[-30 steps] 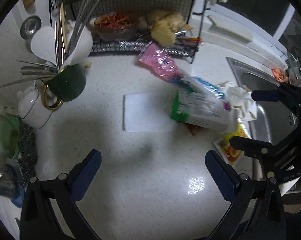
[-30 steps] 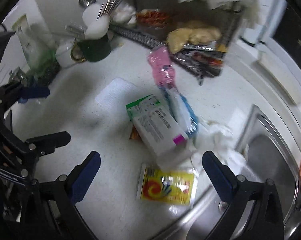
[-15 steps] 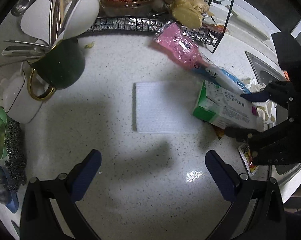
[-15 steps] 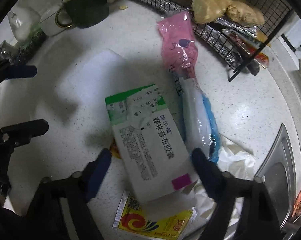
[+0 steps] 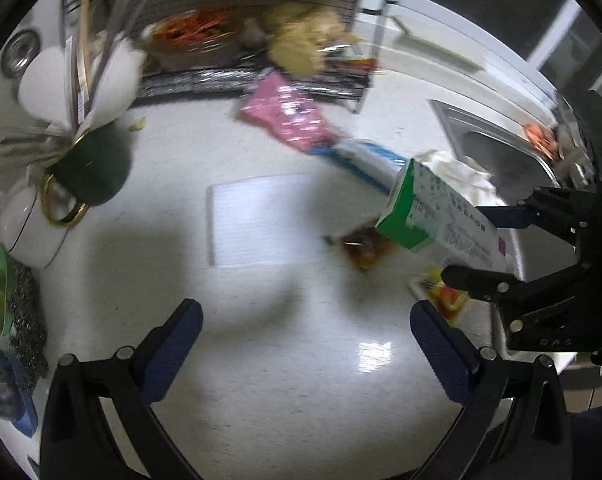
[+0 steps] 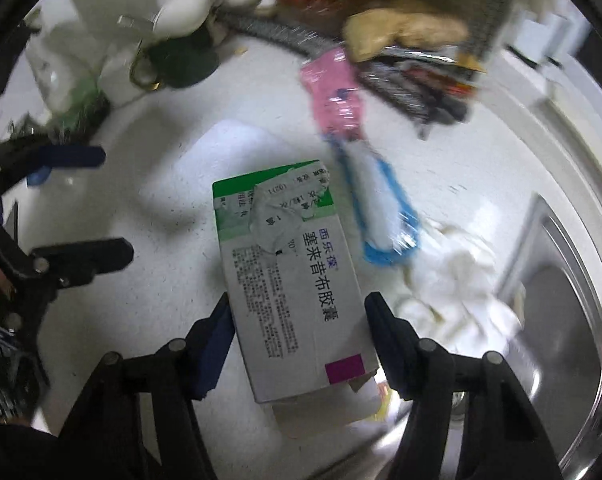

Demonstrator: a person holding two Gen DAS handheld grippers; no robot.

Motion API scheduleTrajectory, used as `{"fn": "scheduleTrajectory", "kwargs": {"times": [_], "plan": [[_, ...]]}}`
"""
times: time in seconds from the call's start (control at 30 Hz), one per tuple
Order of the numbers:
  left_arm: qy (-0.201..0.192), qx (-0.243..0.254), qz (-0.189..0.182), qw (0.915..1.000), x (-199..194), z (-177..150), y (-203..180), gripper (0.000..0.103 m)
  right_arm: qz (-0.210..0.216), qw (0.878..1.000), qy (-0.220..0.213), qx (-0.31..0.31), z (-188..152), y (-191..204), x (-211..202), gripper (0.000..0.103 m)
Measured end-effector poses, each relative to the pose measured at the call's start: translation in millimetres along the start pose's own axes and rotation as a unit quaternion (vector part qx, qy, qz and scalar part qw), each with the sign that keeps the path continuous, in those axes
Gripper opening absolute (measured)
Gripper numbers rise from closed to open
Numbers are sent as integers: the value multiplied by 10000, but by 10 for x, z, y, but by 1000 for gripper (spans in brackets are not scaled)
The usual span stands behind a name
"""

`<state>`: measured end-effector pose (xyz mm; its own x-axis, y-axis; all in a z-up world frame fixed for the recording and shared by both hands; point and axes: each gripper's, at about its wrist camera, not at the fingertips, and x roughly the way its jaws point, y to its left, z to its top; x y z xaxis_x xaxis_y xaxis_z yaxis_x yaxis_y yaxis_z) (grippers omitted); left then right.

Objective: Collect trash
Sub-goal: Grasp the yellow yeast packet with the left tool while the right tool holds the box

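A: Fig. 1, setting. A white speckled counter [image 5: 285, 360] beside a steel sink [image 6: 561, 320]; a wire rack [image 5: 237, 76] of food stands at the back, and a dark green utensil mug [image 5: 91, 168] to one side.

B: And the trash, largest first?

A: A green-and-white medicine box [image 6: 297, 292], clear of the counter in the left wrist view, its green end tilted up. Next, a white paper sheet [image 5: 261, 220], crumpled tissue [image 6: 453, 292] at the sink edge, a pink wrapper [image 6: 335, 92], a blue-and-white wrapper [image 6: 381, 216], a yellow packet [image 5: 441, 294] and a small brown sachet [image 5: 365, 246].

B: Gripper states?

A: The right gripper [image 6: 299, 332] has just been closing, with the box between its jaws; both pads press the box's long sides, so it grasps the box. The left gripper [image 5: 301, 344] hangs spread wide over bare counter, holding nothing.

B: Progress?

A: Early, by my judgement. One item is picked up; every other piece lies where it is. No bin or bag shows in either view.
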<state>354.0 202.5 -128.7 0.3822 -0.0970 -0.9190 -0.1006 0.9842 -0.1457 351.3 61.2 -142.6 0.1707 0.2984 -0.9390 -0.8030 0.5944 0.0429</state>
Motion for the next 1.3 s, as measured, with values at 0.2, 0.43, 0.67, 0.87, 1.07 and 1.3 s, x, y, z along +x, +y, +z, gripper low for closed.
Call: {"fn": "scheduleTrajectory", "kwargs": {"times": [0.2,0.43,0.67,0.87,1.07,1.3], "plan": [[213,520,-383,9977,116,76,-403,103,-143,9953,-153,947,-493,-276,-359,62],[521,1447,-596,9863,410,115,-918,103,-394,9815,-239,1859,-916,-656,-590,62],[793,1991,-685,9744,818,119,-1230,103,-591,9655,-224,2525,-1110,-885,-563,62],[954,2609,-567,9590,1062,116,-1428,103,-607,9570,-233,2827,-1152,-939,-521,62],[904,2842,-475,9533,1224,164,-1568,103,-609,9519,-218,2995,-1197,-963,-507,62],[810,2992,-278,9503,1219,138,-1865,79,-614,9471,-231,3141,-1226,-1007,-494,62]]}}
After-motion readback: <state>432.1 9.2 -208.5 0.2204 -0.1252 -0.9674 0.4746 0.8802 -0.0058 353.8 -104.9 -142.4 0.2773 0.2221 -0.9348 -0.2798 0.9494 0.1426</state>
